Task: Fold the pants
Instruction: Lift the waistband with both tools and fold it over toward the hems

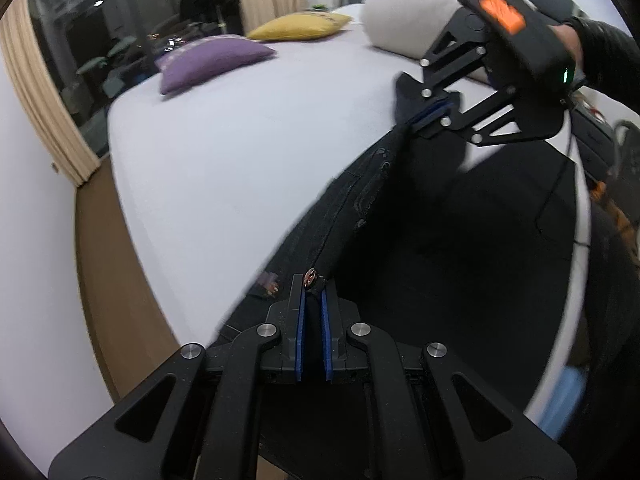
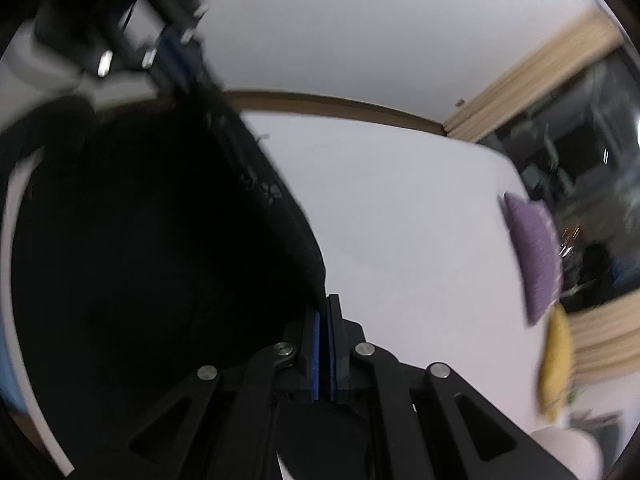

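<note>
Pants [image 1: 460, 216] hang stretched over the bed [image 1: 240, 152], our left gripper [image 1: 314, 292] and right gripper [image 1: 430, 114] both clenched on the waistband; no fold finished yet, we judge.

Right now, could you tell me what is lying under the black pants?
The black pants lie over the white bed, with each tool shut on an edge: left tool, right tool. Whatever is beneath the fabric itself is covered and cannot be seen.

I see wide bare sheet on the bed [image 1: 224, 152] to pass over, while the purple cushion [image 1: 212, 62], yellow cushion [image 1: 300, 26] and white pillow [image 1: 404, 12] block its far end.
</note>
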Tool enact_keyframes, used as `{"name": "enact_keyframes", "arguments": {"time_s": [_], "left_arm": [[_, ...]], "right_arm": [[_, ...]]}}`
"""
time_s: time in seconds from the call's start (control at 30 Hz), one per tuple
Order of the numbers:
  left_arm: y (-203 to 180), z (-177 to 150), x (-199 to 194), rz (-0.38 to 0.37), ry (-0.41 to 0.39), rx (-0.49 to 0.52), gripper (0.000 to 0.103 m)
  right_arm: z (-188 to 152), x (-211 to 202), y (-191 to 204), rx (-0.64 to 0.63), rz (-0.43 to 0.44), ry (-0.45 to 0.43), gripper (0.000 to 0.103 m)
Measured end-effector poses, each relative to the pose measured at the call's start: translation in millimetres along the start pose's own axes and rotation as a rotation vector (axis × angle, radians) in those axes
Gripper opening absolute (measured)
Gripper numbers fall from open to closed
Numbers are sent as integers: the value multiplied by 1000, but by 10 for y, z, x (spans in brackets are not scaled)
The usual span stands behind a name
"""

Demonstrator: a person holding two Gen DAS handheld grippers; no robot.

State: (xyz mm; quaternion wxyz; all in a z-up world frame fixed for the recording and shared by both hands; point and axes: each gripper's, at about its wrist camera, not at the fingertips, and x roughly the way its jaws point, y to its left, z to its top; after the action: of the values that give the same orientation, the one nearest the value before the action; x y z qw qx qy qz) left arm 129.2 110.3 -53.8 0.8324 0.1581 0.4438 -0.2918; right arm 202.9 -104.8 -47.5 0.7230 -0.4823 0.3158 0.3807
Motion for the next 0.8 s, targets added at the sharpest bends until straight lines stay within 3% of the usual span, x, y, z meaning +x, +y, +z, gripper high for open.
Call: {"name": "enact_keyframes", "arguments": {"time_s": [0.27, 0.5, 0.8], "left_arm": [[-786, -537, 269, -12, 120, 122, 5], [-1080, -771, 232, -39, 164, 182, 5], [-1253, -988, 231, -74, 200, 236, 5]], "right_arm": [[-380, 210, 1238, -297, -174, 82, 3], [-446, 168, 1804, -478, -231, 114, 3], [-400, 33, 2092, -447, -194, 121, 4]]}}
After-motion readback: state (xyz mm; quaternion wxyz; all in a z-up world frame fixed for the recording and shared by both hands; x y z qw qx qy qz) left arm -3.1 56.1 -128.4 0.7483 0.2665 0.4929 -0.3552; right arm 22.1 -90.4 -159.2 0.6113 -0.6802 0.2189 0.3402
